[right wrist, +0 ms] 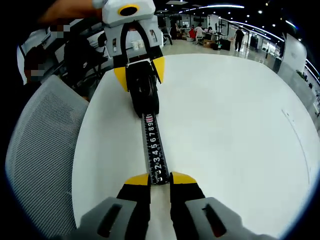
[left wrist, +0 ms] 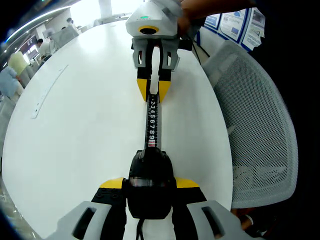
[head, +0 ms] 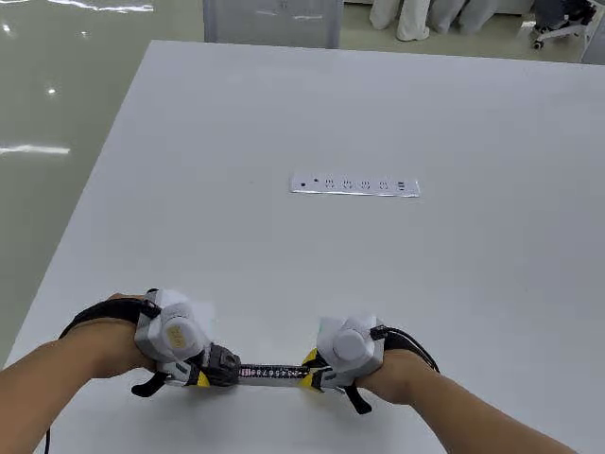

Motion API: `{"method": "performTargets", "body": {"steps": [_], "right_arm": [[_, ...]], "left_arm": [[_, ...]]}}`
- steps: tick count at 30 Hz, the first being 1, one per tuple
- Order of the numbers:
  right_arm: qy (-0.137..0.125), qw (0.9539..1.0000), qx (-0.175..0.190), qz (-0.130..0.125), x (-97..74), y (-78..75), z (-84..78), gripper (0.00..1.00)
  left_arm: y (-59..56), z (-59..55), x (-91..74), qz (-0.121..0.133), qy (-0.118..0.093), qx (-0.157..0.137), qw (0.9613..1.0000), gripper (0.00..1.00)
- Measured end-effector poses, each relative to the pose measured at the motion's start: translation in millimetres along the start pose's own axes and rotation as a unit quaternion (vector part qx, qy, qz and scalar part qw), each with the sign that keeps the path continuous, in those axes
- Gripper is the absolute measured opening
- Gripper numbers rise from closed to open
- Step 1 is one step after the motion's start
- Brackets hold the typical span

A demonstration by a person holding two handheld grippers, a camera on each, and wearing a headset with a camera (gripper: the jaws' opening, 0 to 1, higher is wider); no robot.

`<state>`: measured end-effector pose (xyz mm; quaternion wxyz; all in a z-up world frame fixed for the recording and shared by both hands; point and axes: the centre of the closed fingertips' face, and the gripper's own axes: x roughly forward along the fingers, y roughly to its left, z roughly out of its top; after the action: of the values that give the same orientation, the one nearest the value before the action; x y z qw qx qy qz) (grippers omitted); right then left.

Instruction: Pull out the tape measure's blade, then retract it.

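Left gripper view: L gripper (left wrist: 150, 184) has its yellow-tipped jaws closed narrow round the black tape measure case (left wrist: 150, 172). The case sits upright between them, right at the tips, on the white tabletop (left wrist: 85, 115). From the case's front the dark blade w/ white numerals (left wrist: 151, 122) runs straight ahead of L gripper, low along the table, single-digit nos. readable. Blade's far end goes in between the jaws of R gripper (left wrist: 155, 90), which points back at L gripper. Right gripper view: R jaws pinched nearly together on the blade tip, w/ the blade leading on to the case opposite. Grey mesh chair back (left wrist: 255, 115) stands just off the table edge, beside both grippers. Head view: short stretch of blade between the 2 grippers. White power strip (head: 354, 185) lies well beyond them, approx. mid-table.
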<state>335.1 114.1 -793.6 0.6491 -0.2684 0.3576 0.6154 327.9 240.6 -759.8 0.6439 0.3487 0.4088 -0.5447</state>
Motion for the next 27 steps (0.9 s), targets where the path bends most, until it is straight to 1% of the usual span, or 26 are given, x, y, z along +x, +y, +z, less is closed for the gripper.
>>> {"method": "performTargets", "body": {"steps": [4,17,27], "right_arm": [[0.004,1.0,-0.001,-0.001,-0.7,-1.3,-4.6,0.13],[0.006,1.0,-0.002,-0.005,-9.0,-4.2,-12.4,0.13],[0.006,1.0,0.0,-0.005,-10.2,-4.3,-13.4,0.13]], "left_arm": [[0.1,0.3,0.2,0.0,0.001,0.0,1.0,0.31],[0.5,0.4,0.0,0.0,0.0,-0.002,1.0,0.31],[0.4,0.5,-0.1,0.0,0.0,-0.003,1.0,0.31]]}}
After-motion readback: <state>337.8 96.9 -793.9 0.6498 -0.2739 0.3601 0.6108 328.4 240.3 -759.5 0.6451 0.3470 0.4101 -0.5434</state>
